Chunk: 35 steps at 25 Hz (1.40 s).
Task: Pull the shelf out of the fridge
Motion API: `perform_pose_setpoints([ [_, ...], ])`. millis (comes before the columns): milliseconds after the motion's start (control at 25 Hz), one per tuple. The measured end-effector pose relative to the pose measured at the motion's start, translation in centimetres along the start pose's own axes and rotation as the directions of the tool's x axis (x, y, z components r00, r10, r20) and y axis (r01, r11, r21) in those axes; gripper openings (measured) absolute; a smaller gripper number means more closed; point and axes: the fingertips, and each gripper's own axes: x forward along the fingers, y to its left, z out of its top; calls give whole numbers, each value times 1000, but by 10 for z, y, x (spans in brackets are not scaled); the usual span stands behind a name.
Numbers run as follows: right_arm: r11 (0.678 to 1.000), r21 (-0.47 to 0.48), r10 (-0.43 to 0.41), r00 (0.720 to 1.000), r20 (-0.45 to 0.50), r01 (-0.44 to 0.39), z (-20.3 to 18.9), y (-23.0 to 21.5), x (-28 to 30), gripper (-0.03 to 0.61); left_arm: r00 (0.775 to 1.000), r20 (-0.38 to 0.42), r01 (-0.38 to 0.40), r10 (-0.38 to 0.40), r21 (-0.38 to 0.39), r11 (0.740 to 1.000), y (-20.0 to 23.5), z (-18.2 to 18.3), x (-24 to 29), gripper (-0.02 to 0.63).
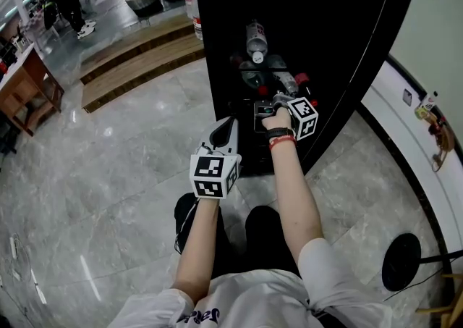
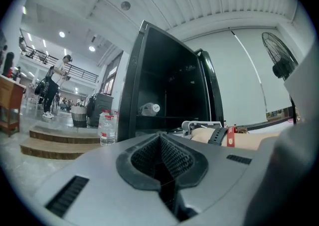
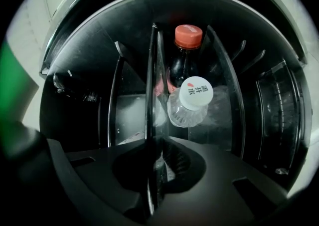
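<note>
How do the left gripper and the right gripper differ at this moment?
Place: the left gripper is outside the fridge, in front of it; the right gripper reaches inside it.
Hold: the left gripper's jaws are together on nothing; the right gripper's jaws are closed on the edge of the shelf.
Shared: both point toward the fridge, and both have their jaws closed.
</note>
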Motion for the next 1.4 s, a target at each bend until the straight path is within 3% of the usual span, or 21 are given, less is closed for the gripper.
perform_pose_setpoints([
  [1400, 998, 43, 38, 997, -61, -35, 1, 6, -59, 32, 998, 32, -49, 48, 32, 998, -31, 13, -14, 18],
])
